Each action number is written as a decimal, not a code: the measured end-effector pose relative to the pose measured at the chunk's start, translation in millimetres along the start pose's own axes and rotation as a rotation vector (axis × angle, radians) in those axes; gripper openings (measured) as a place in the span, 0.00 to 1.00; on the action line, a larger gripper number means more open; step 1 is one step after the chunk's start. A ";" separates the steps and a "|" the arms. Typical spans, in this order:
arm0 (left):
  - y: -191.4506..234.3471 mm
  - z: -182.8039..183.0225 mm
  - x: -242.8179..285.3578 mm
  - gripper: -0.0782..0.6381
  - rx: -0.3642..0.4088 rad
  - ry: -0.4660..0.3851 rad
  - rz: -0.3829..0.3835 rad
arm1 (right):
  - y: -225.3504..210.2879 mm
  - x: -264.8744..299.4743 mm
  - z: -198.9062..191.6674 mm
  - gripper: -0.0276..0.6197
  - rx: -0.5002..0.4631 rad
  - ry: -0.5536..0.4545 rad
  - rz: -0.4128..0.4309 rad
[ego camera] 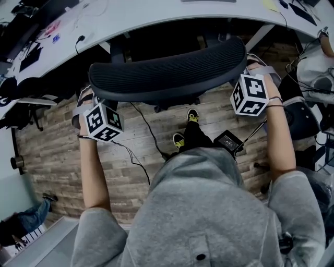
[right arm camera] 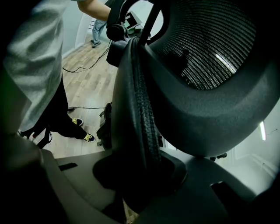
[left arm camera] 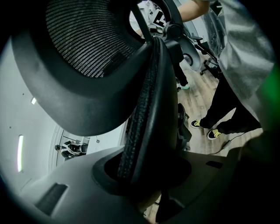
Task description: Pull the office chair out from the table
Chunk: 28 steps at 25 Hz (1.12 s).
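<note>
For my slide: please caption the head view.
Left gripper and right gripper clamp black mesh chair backrest at white table.

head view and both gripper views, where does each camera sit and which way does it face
head view: on the person's head, facing steeply down at the chair backrest and table; shows forearms, grey sweatshirt, left tool, right tool
left gripper view: on the left tool, facing along jaws shut on the backrest's edge; shows legs
right gripper view: same from the right tool, opposite edge
shared: backrest, shoes
</note>
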<state>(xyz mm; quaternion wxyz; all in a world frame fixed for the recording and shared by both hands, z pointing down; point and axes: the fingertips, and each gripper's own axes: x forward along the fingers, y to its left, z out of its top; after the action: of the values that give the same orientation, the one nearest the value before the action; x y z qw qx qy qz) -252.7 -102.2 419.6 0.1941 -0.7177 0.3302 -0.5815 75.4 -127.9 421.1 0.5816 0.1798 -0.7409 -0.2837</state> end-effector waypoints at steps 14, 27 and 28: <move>-43.3 3.8 -39.8 0.32 0.000 0.005 -0.005 | 44.3 -36.8 2.4 0.22 0.001 -0.002 0.001; -64.2 4.8 -56.4 0.32 -0.006 0.014 -0.004 | 63.8 -50.6 2.9 0.22 -0.006 -0.016 -0.004; -65.5 5.2 -56.9 0.32 -0.004 0.015 -0.007 | 65.1 -51.2 2.5 0.22 -0.006 -0.015 -0.002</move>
<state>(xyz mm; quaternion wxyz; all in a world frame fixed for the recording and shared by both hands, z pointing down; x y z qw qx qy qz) -237.4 -16.6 421.5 0.1882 -0.7149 0.3304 -0.5868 90.4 -46.4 422.7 0.5762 0.1768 -0.7443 -0.2878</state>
